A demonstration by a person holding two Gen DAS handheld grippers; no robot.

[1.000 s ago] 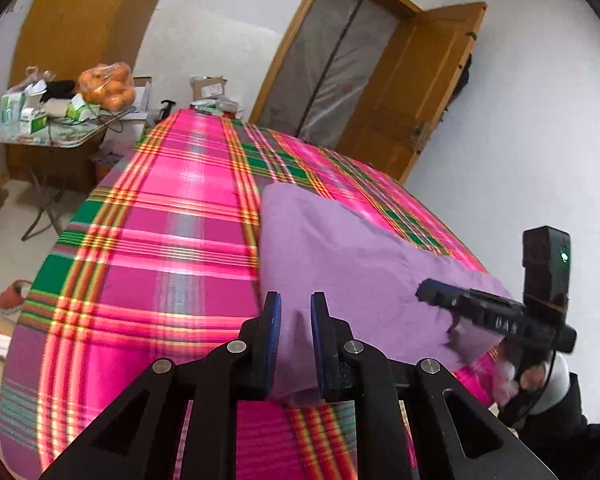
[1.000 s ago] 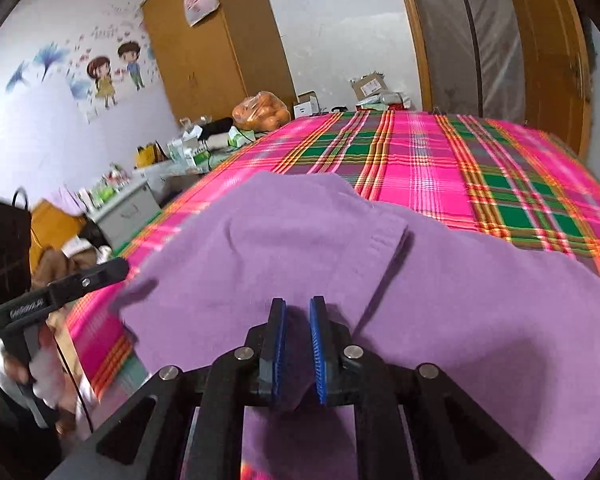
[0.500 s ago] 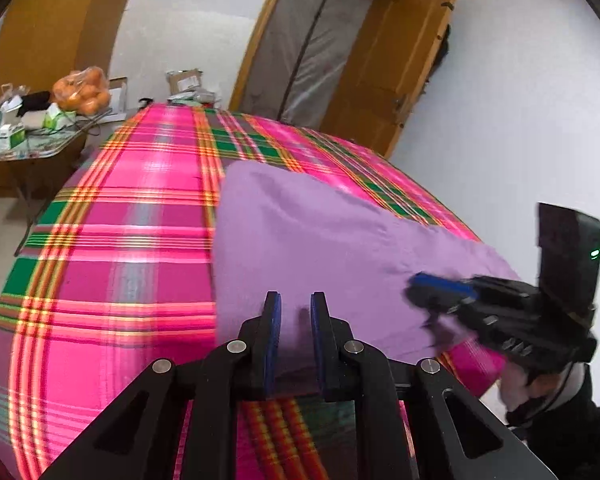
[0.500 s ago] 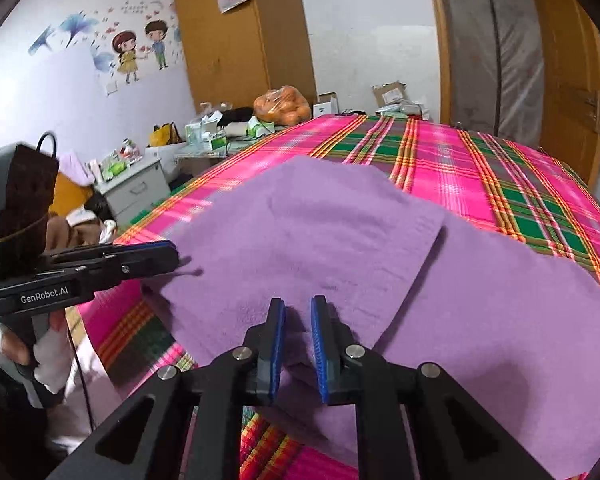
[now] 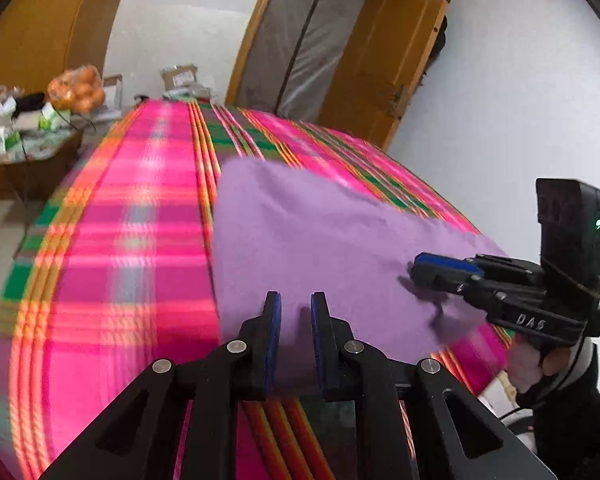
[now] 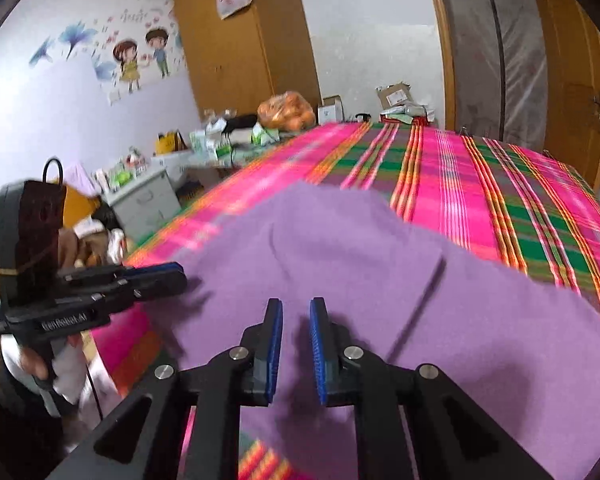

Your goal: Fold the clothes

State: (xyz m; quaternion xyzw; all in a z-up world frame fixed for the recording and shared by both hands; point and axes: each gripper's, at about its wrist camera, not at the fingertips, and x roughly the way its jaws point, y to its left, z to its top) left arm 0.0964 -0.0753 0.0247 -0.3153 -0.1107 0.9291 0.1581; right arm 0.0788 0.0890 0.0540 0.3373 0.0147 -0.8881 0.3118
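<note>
A purple garment [image 5: 320,232] lies spread on a bed with a pink and green plaid sheet [image 5: 132,220]. My left gripper [image 5: 294,300] is shut on the garment's near edge, with cloth bunched between its blue pads. To its right, my right gripper [image 5: 418,268] pinches the same edge, and the cloth puckers at its tip. In the right wrist view the right gripper [image 6: 296,306] is shut on the purple garment [image 6: 340,248], which shows a folded layer with a diagonal edge. The left gripper [image 6: 180,276] holds the garment's left corner there.
A side table with a bag of oranges [image 5: 74,88] and boxes stands beyond the bed's far left corner. A wooden door [image 5: 384,60] is at the back, a white wall at the right. A grey drawer unit [image 6: 144,200] and a wardrobe [image 6: 240,52] stand left of the bed.
Both grippers keep their hold on the purple garment. Its near edge has come up a little, and each gripper now looms larger and closer in the other's view.
</note>
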